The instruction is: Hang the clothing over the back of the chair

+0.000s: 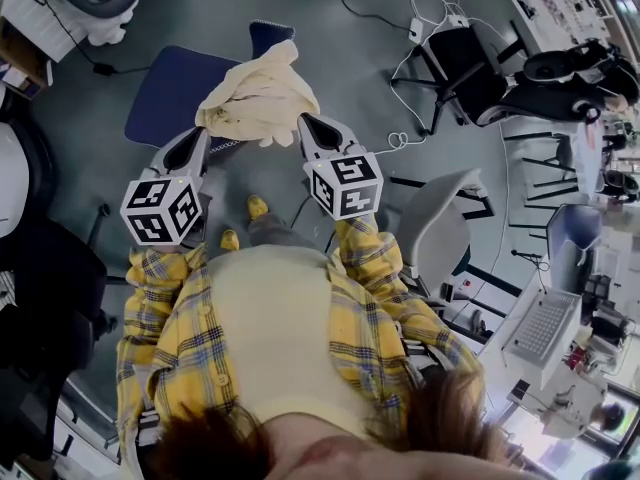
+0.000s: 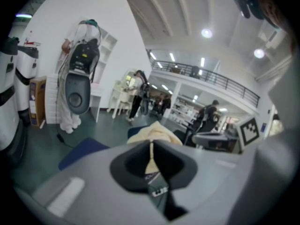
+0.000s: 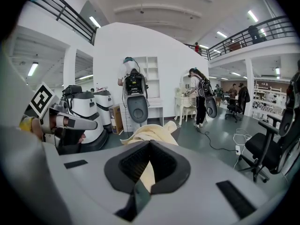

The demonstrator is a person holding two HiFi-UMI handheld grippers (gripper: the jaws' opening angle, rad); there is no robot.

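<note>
The jaws of the left gripper (image 2: 151,146) are clenched on a thin fold of cream-yellow clothing (image 1: 262,96), seen as a pale strip squeezed in the seam between them; the jaws of the right gripper (image 3: 149,149) are pressed together on another fold of the same garment, with cloth running down through the slit; from the head view the two grippers sit side by side, pointing forward and slightly down, with the clothing bunched in a loose heap between and just beyond their tips; the heap hangs over the near edge of a blue chair (image 1: 170,93), above the seat, and its far end reaches toward the dark blue backrest (image 1: 270,34); whether any cloth already rests on that backrest cannot be told; around the chair lies grey-green floor (image 1: 340,58), with a black office chair (image 1: 465,68) and a white cable (image 1: 400,138) well apart to the right; judged from this, the garment has been picked up and carried to the chair, but spreading it over the top of the backrest and letting go are left to do
</note>
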